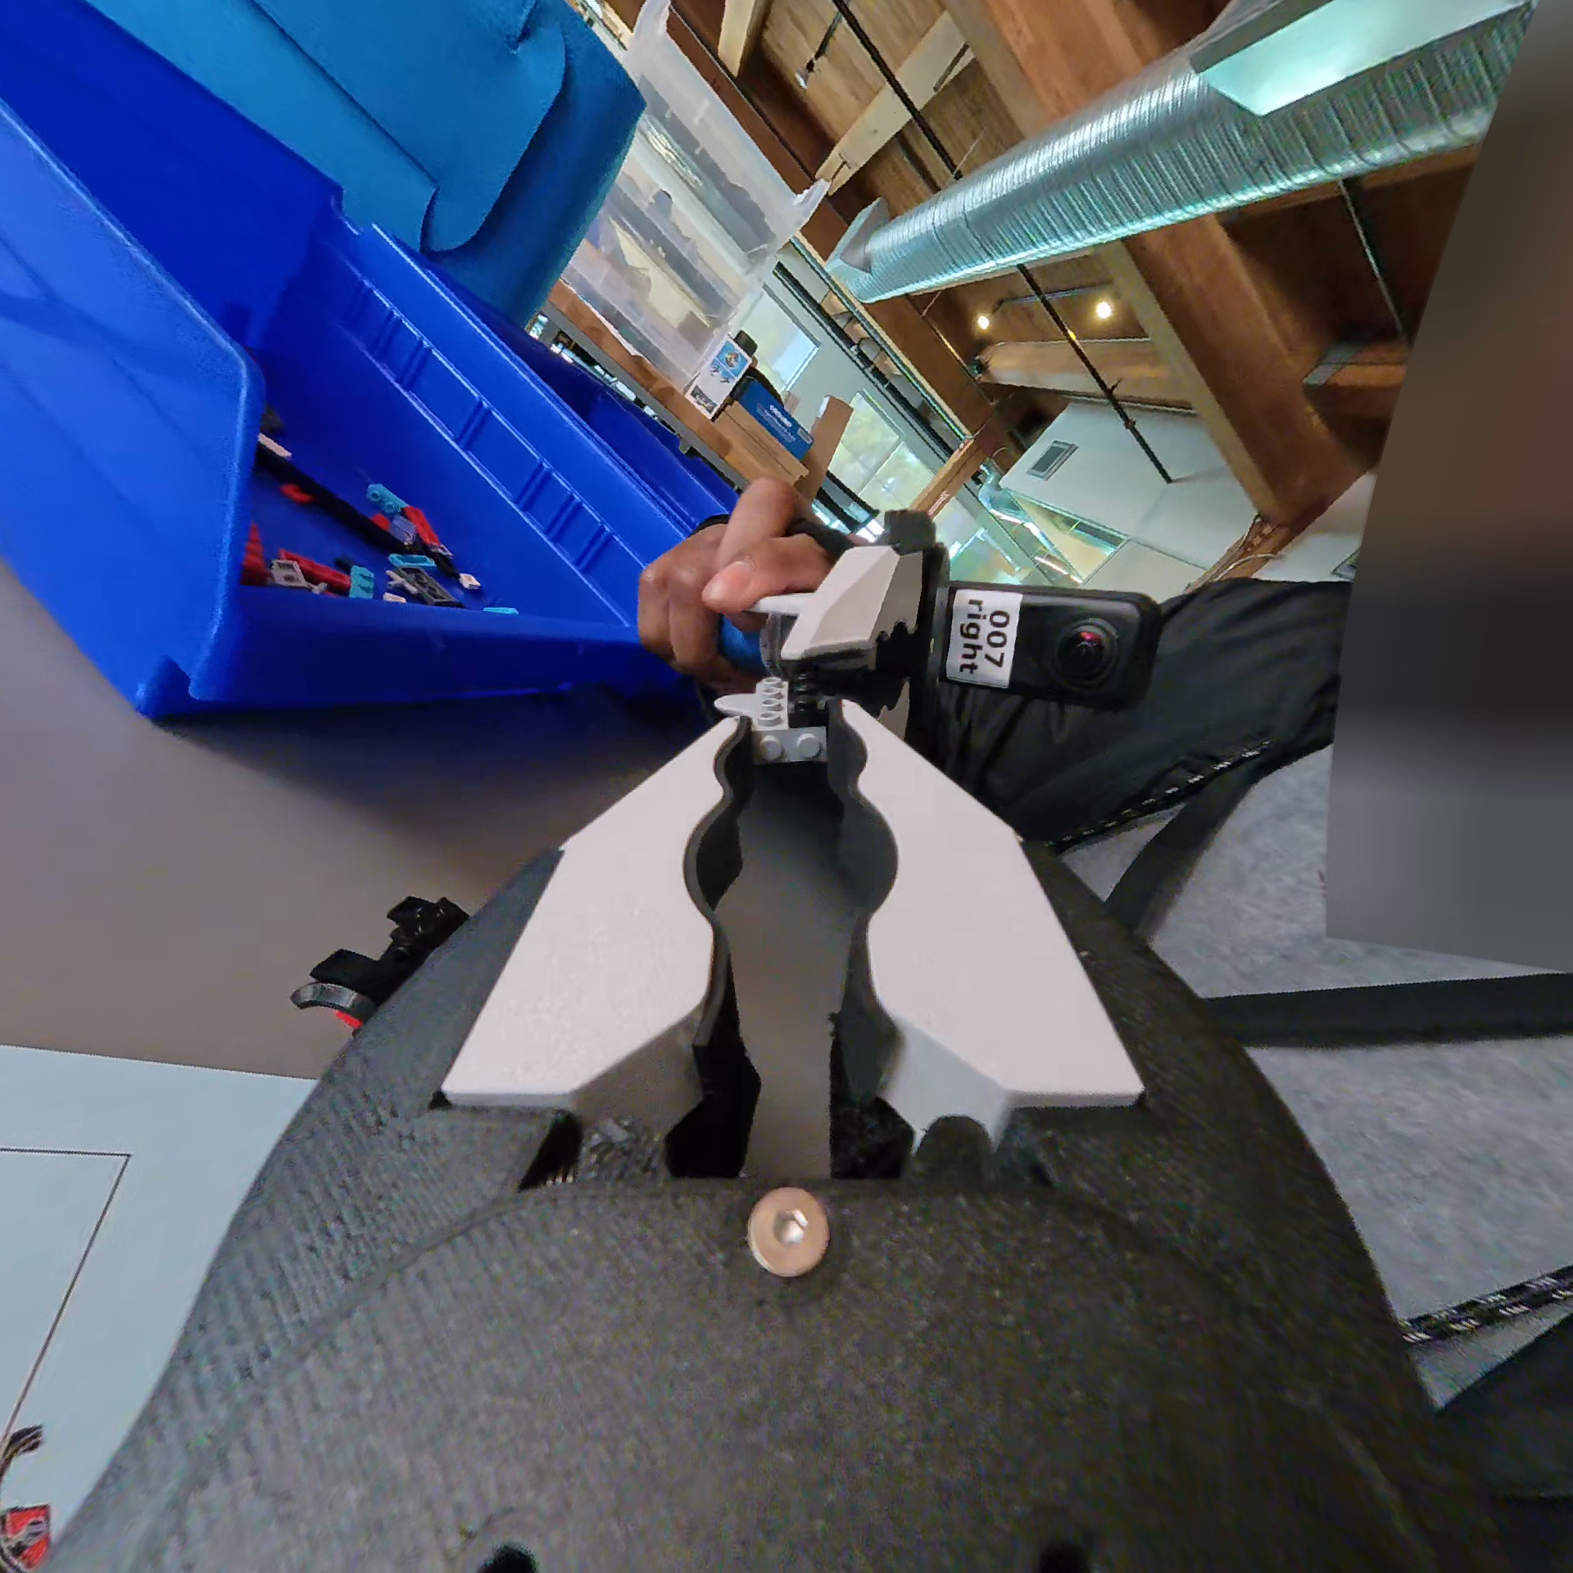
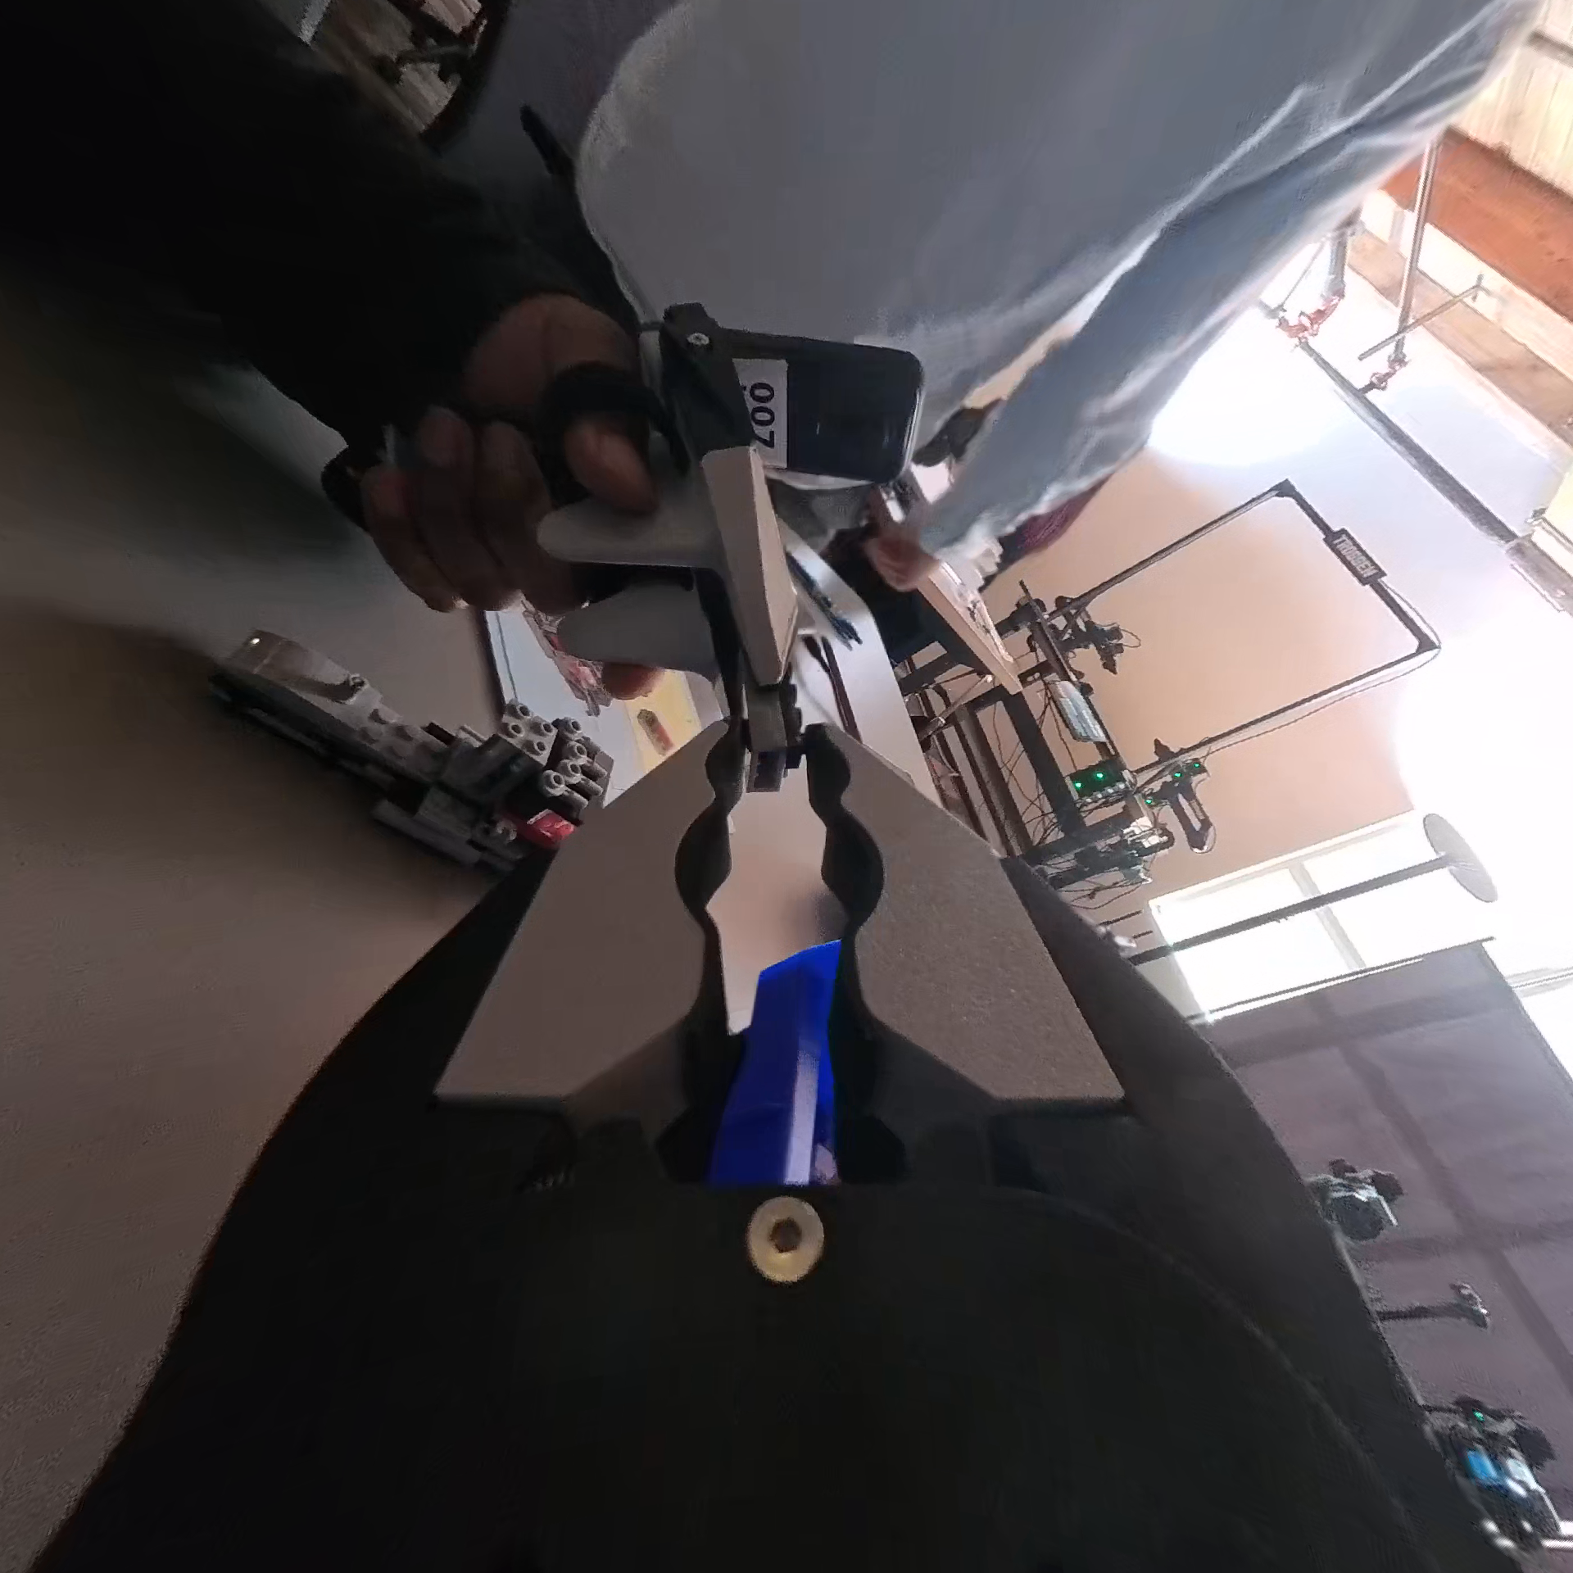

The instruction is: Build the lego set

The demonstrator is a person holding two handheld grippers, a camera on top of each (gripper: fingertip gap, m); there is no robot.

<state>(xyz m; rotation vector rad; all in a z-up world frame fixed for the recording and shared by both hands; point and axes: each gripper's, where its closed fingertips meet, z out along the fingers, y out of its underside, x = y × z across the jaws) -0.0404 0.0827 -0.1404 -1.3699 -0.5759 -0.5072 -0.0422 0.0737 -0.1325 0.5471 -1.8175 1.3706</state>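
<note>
My left gripper (image 1: 787, 739) is shut on a small grey studded lego piece (image 1: 792, 747), part of a little grey-and-black sub-assembly held in the air. My right gripper (image 2: 766, 757) is shut on the other end of that sub-assembly (image 2: 769, 766), which looks dark here. The two grippers meet tip to tip: the right one (image 1: 770, 691) shows just beyond the piece in the left wrist view, and the left one (image 2: 770, 711) just beyond it in the right wrist view. A partly built grey, black and red lego model (image 2: 477, 783) lies on the table to the left.
A blue bin (image 1: 170, 545) with several loose red, teal, black and white bricks (image 1: 374, 562) stands on the grey table (image 1: 298, 809). A black lego part (image 1: 383, 962) lies by my left gripper. A printed booklet (image 1: 102, 1192) lies at the lower left. The person's hand (image 1: 723, 587) and dark sleeve are close behind. The tips of both grippers are at nearly the same place.
</note>
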